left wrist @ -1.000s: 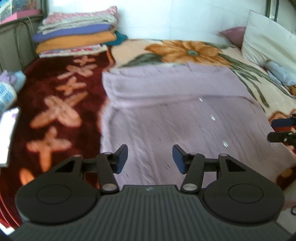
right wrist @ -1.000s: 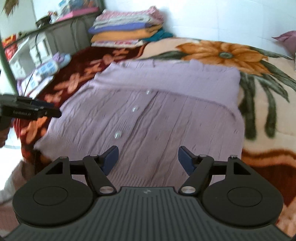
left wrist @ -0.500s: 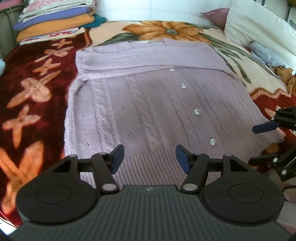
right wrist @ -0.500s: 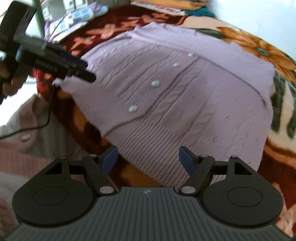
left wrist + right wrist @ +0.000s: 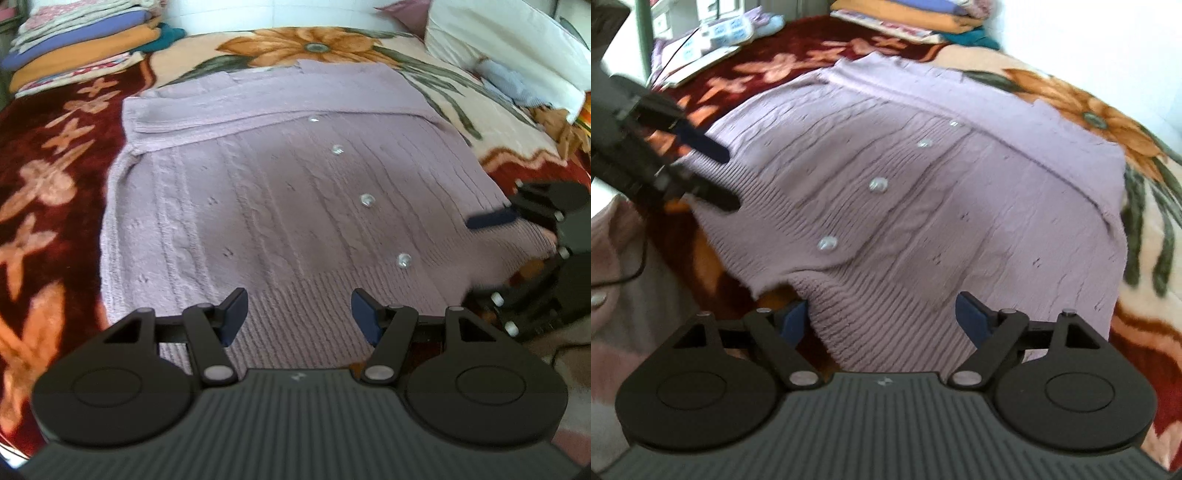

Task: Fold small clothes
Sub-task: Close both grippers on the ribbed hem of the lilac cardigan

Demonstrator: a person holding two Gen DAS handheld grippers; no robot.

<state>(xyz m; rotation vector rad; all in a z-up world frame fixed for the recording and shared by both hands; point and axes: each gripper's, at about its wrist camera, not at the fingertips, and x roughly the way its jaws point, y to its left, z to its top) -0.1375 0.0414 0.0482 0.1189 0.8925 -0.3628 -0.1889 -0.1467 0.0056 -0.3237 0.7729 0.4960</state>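
Observation:
A lilac knitted cardigan point(image 5: 280, 192) with clear buttons lies flat on the bed, sleeves folded across its upper part. It also shows in the right wrist view point(image 5: 953, 206). My left gripper point(image 5: 299, 314) is open just above the ribbed hem, near the hem's left half. My right gripper point(image 5: 886, 317) is open at the hem's right corner, its left finger point(image 5: 794, 317) partly behind the hem's edge. The right gripper also shows in the left wrist view point(image 5: 491, 236), the left gripper in the right wrist view point(image 5: 713, 173).
A floral blanket point(image 5: 48, 177) covers the bed. A stack of folded clothes point(image 5: 81, 37) sits at the far left corner. A white pillow point(image 5: 509, 48) and a blue cloth point(image 5: 506, 81) lie at the far right. Boxes and papers point(image 5: 713, 40) lie beyond the bed.
Both grippers have drawn back and down to the cardigan's hem. The right gripper has moved to the hem's right corner. Both stay open.

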